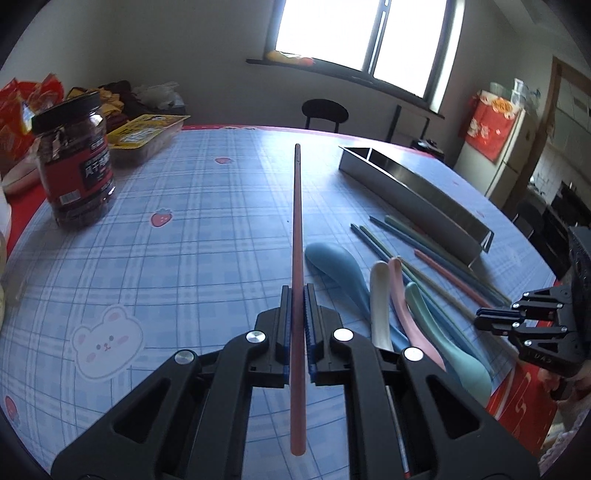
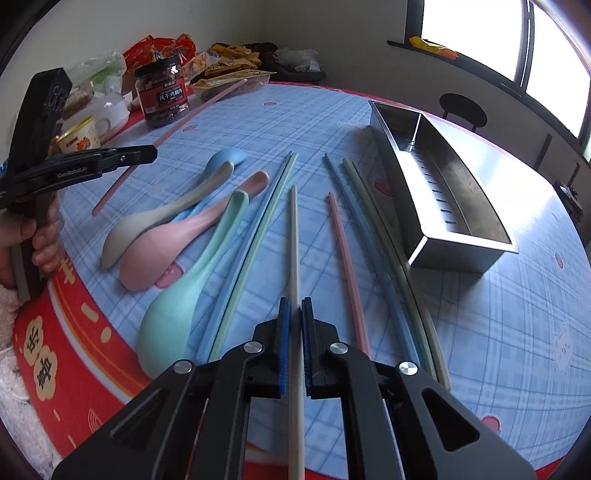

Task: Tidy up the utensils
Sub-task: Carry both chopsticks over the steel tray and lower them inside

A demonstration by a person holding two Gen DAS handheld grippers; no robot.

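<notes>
Closest to us, the left gripper is clamped on a pink chopstick and the right gripper on a cream chopstick. Spoons and more chopsticks lie on our blue plaid tablecloth beside the steel tray, a window behind.

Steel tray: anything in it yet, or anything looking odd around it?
The steel tray looks empty. Chopsticks and spoons lie loose beside it; each gripper holds one chopstick. Nothing looks spilled or damaged.
</notes>
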